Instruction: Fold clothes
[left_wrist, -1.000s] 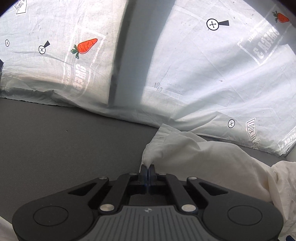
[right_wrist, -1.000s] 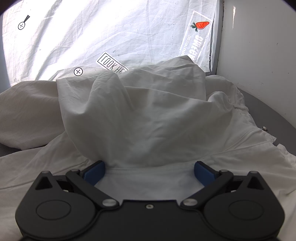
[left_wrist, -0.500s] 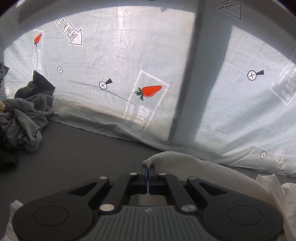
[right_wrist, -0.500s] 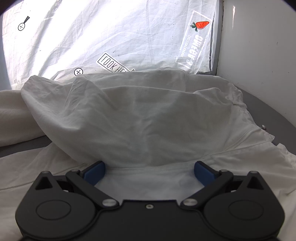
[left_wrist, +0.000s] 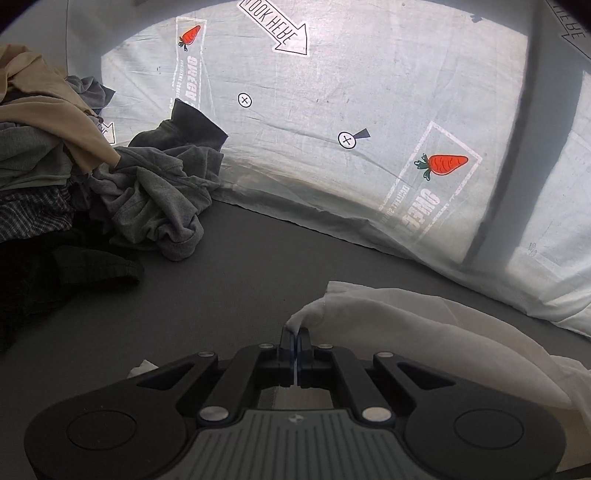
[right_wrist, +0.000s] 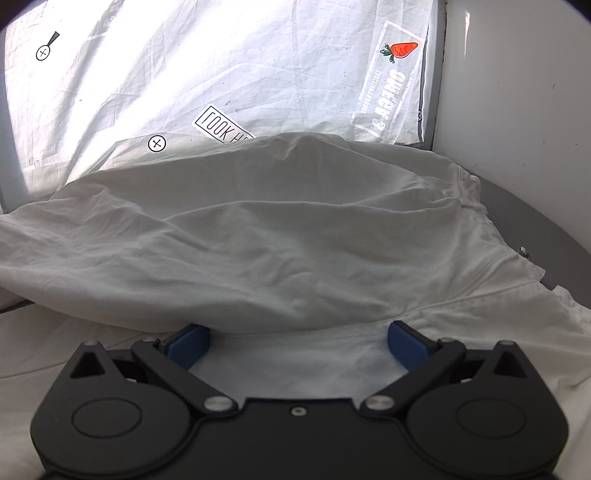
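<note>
On the backdrop sheet (left_wrist: 332, 92) we read a mirrored "LOOK HERE" inside an arrow (left_wrist: 275, 27). A framed stamp beside the carrot picture (left_wrist: 443, 164) starts with mirrored "OMEGA"; its smaller line is too faint for us to read.

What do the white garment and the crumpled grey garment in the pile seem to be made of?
White garment: thin woven cloth, probably cotton; matte, finely creased, light glows through its lifted edge. Crumpled grey garment: looks like soft knit jersey; matte, heathered, falling in rounded folds.
</note>
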